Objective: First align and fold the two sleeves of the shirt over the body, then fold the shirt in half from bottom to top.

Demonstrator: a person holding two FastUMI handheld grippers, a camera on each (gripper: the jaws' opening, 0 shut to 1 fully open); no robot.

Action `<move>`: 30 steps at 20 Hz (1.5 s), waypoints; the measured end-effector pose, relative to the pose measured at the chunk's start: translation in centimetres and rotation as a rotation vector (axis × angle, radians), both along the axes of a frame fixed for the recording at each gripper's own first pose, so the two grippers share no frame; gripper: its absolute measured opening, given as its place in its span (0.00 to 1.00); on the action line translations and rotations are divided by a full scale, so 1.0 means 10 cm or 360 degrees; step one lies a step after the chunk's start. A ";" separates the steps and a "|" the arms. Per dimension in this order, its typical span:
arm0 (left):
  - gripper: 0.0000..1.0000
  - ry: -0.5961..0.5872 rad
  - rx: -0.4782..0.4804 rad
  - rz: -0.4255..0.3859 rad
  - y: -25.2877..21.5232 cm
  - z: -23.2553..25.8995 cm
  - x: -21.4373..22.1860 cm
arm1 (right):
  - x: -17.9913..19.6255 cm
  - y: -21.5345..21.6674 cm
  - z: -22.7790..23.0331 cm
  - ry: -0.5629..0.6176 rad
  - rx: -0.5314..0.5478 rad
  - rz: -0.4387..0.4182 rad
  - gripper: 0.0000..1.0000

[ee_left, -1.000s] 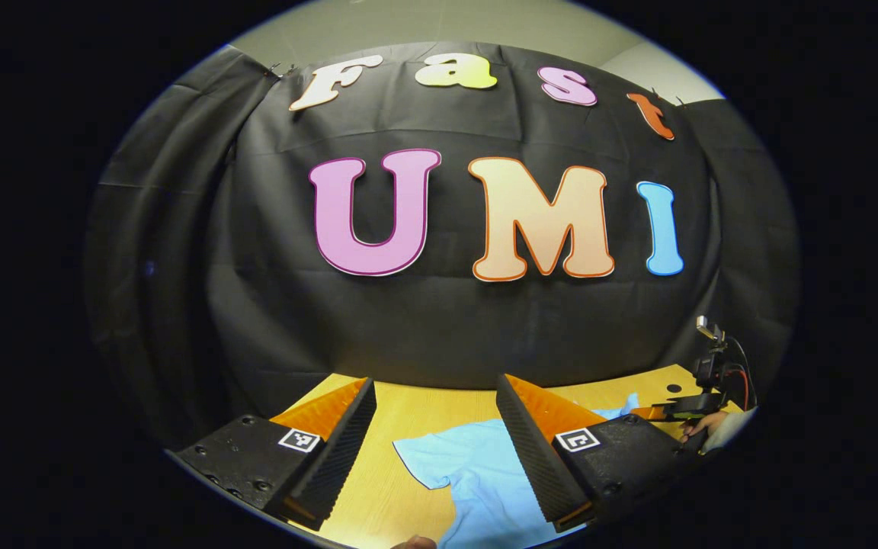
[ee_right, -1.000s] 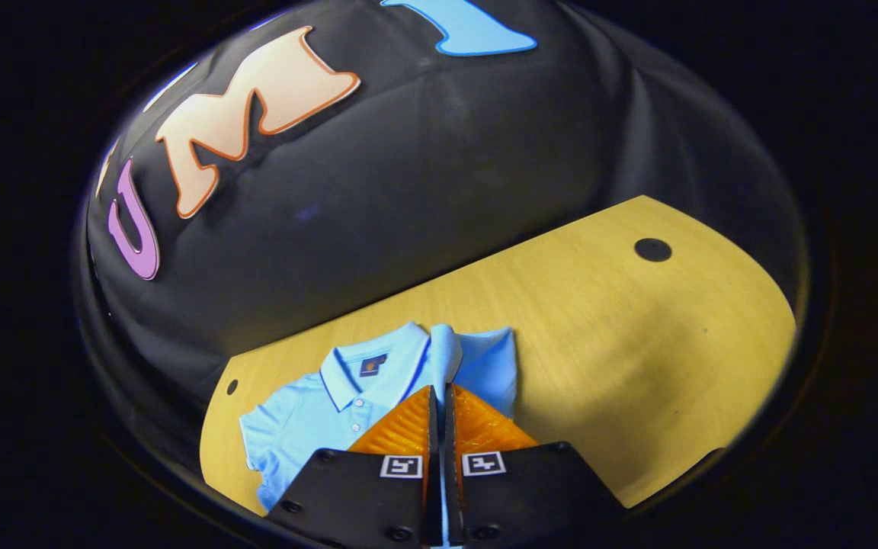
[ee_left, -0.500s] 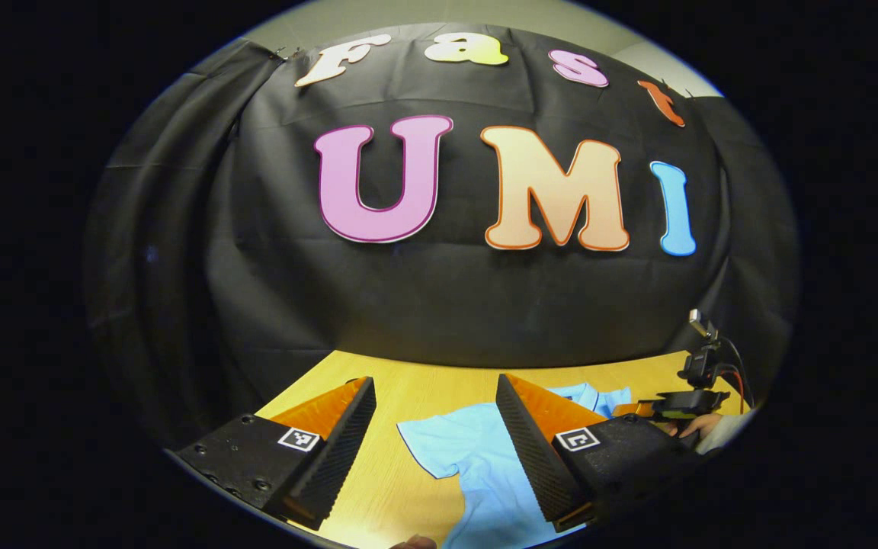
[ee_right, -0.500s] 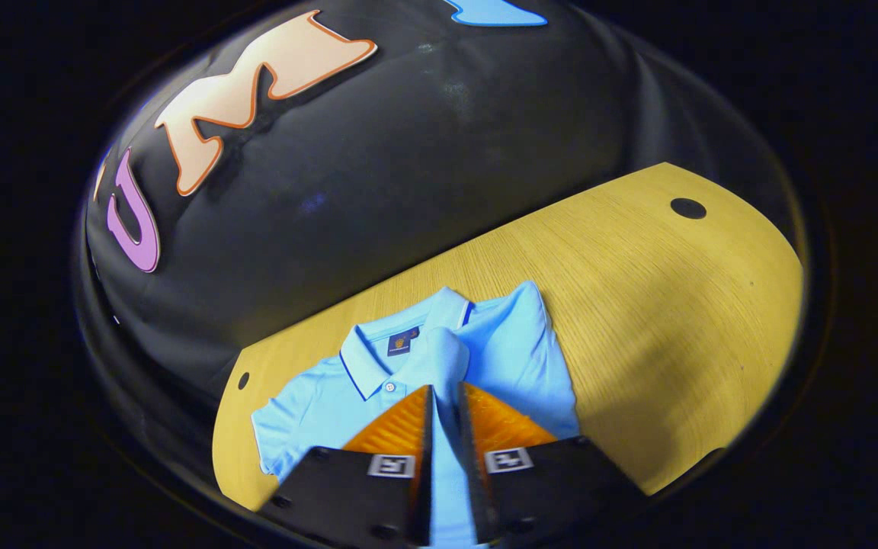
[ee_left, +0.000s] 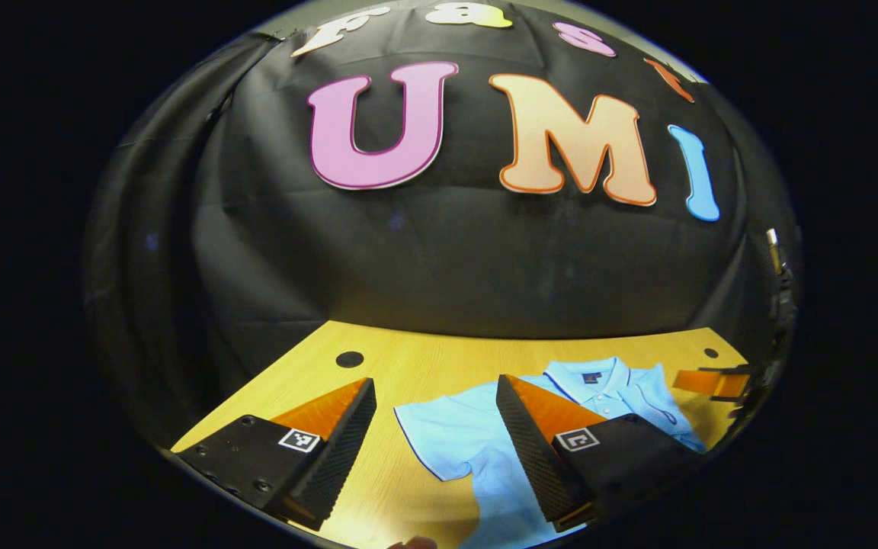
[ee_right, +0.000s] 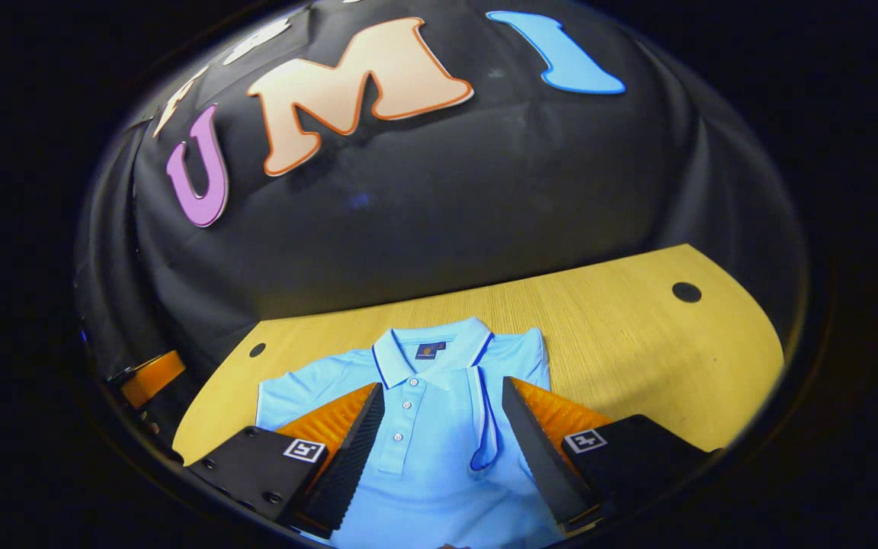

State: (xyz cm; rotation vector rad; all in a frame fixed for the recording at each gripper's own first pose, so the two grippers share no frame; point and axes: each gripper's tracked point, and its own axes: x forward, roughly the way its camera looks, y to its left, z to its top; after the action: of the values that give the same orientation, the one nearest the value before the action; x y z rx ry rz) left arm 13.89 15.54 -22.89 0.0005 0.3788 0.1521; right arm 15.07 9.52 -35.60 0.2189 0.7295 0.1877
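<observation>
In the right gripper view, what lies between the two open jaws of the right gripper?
In the right gripper view, the light blue shirt lies there: its button placket and the folded sleeve resting on the body.

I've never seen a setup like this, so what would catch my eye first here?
Probably the light blue polo shirt, lying collar-up on the yellow wooden table, with one sleeve already folded over its body. Next, each hand-held gripper: the right one open above the shirt's chest, the left one open over the other, still spread sleeve.
</observation>
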 end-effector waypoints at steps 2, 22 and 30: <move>0.95 0.0043 0.0002 0.0003 0.02 -0.23 0.11 | -0.13 -0.09 0.06 0.0008 -0.0010 -0.0001 0.98; 0.89 0.0480 -0.0133 0.0042 0.04 -1.56 0.32 | -0.62 -0.86 0.18 0.0077 -0.0154 -0.0158 0.97; 0.00 0.0537 -0.0141 -0.0030 -0.16 -1.52 0.38 | -0.71 -1.02 0.34 0.0035 -0.0148 -0.0176 0.98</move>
State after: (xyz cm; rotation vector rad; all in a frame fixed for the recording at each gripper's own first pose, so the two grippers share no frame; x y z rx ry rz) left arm 17.71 13.99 -38.07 -0.0585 0.7219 0.1165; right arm 7.99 -0.70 -32.25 0.1722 0.7443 0.0458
